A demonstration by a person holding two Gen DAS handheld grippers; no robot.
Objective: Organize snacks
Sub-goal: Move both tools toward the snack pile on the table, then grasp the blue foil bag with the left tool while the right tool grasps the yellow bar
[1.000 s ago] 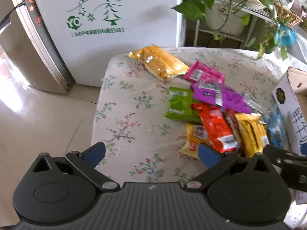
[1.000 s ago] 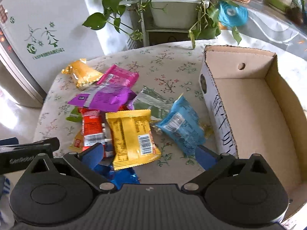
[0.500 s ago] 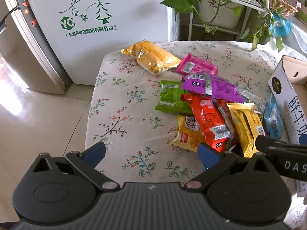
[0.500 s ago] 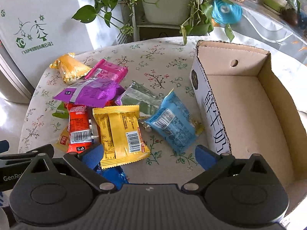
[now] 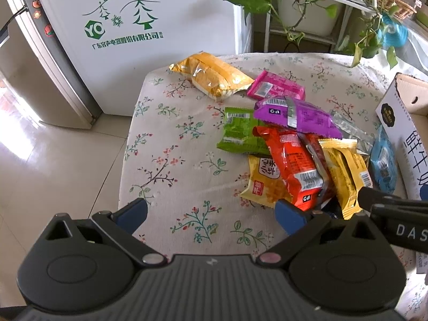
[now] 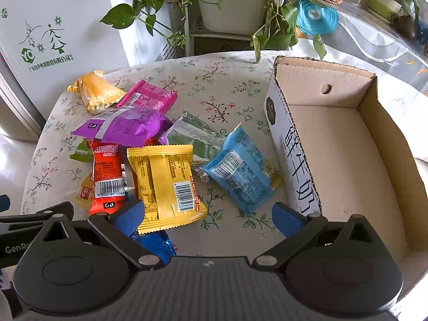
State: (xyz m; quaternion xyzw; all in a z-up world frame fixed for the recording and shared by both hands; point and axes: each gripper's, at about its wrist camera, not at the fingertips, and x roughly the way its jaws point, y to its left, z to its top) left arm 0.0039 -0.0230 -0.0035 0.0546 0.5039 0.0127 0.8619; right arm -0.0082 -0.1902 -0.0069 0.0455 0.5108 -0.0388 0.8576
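Observation:
Several snack packets lie heaped on a floral tablecloth (image 5: 171, 165). The heap holds a yellow packet (image 6: 165, 184), a red packet (image 6: 107, 176), a purple packet (image 6: 125, 127), a light blue packet (image 6: 238, 176), a pink packet (image 6: 149, 97), an orange-gold packet (image 5: 211, 76) and a green packet (image 5: 238, 133). An empty cardboard box (image 6: 345, 160) stands at the right. My left gripper (image 5: 211, 212) hovers open over bare cloth, left of the heap. My right gripper (image 6: 207, 218) is open above the near edge of the yellow packet, holding nothing. A dark blue packet (image 6: 156, 244) lies under its left finger.
A white fridge (image 5: 128, 13) stands beyond the table's left end, with tiled floor (image 5: 53, 160) beside it. Potted trailing plants (image 6: 192, 5) on a white rack sit behind the table. The right gripper's side shows in the left wrist view (image 5: 396, 214).
Both grippers have pulled back and risen slightly, so the heap and the box sit a little farther off in view. No packet has moved, and both stay open.

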